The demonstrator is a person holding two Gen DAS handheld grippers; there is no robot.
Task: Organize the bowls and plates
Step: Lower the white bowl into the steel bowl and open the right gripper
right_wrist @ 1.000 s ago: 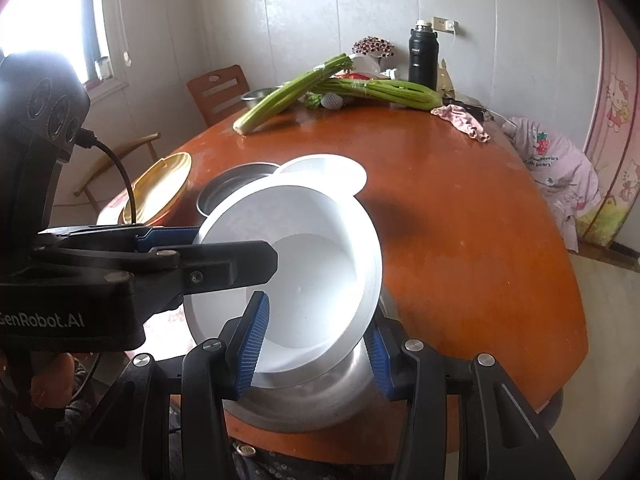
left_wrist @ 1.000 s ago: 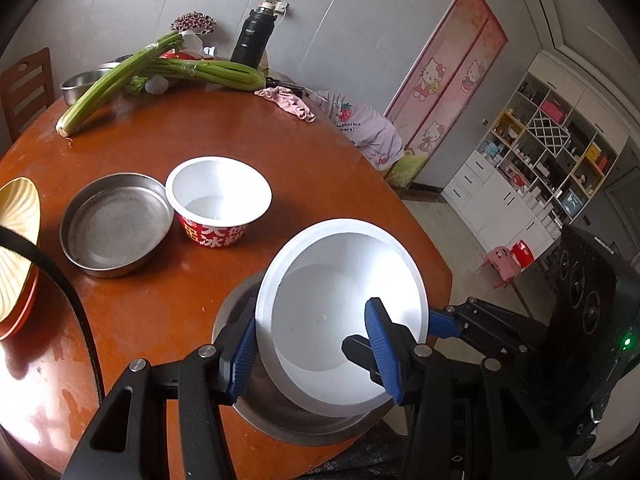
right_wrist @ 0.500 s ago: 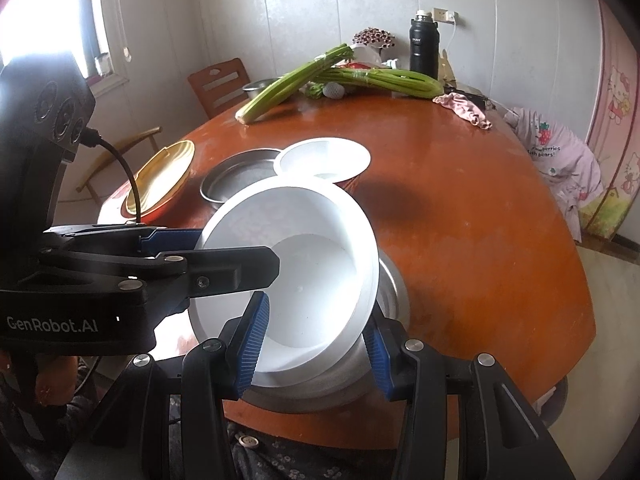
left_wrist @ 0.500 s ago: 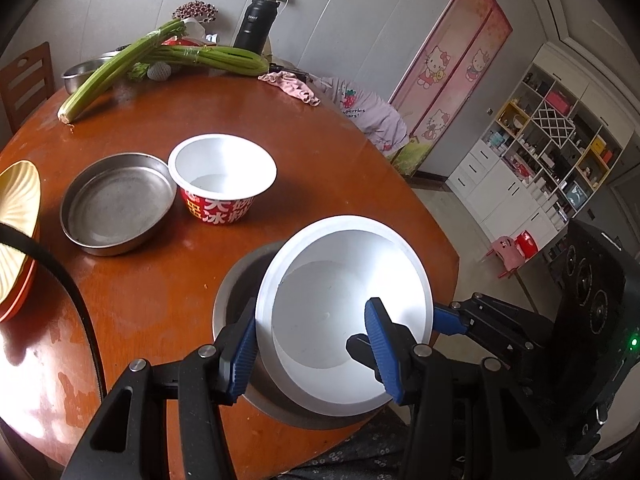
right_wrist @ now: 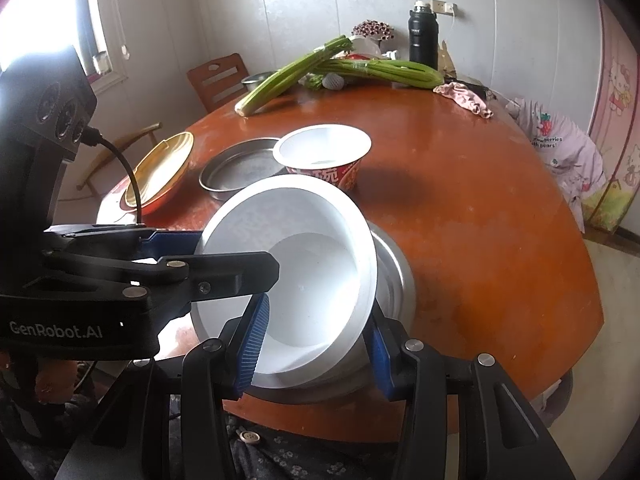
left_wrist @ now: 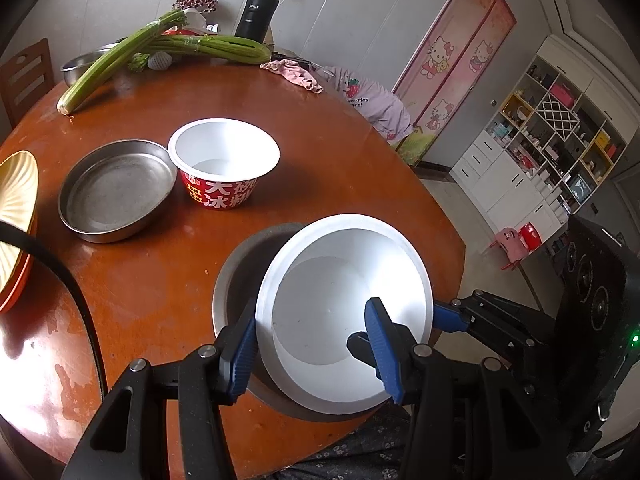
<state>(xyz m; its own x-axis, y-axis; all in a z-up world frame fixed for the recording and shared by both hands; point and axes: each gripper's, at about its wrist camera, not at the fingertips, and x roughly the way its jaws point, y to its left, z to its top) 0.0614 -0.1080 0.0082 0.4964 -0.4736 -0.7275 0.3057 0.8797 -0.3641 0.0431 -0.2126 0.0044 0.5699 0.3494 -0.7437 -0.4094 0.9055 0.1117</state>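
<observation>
The white bowl [left_wrist: 344, 312] is tilted inside the steel basin [left_wrist: 236, 276] at the near edge of the round table [left_wrist: 132, 280], and its inside is empty. The left gripper [left_wrist: 316, 352] has its blue fingers on both sides of the bowl's near rim, one outside the wall and one inside, so it seems to grip the bowl. In the right wrist view the right gripper [right_wrist: 316, 340] also stands around the bowl's wall with its pads against it; I cannot tell how firmly it presses. Farther on the table, the red paper bowl [left_wrist: 222, 168] is upright and empty, touching the flat steel pan [left_wrist: 116, 190], which is also empty. At the left edge lies a yellow plate [left_wrist: 16, 196] on an orange one. Celery [left_wrist: 168, 46] lies at the far side.
</observation>
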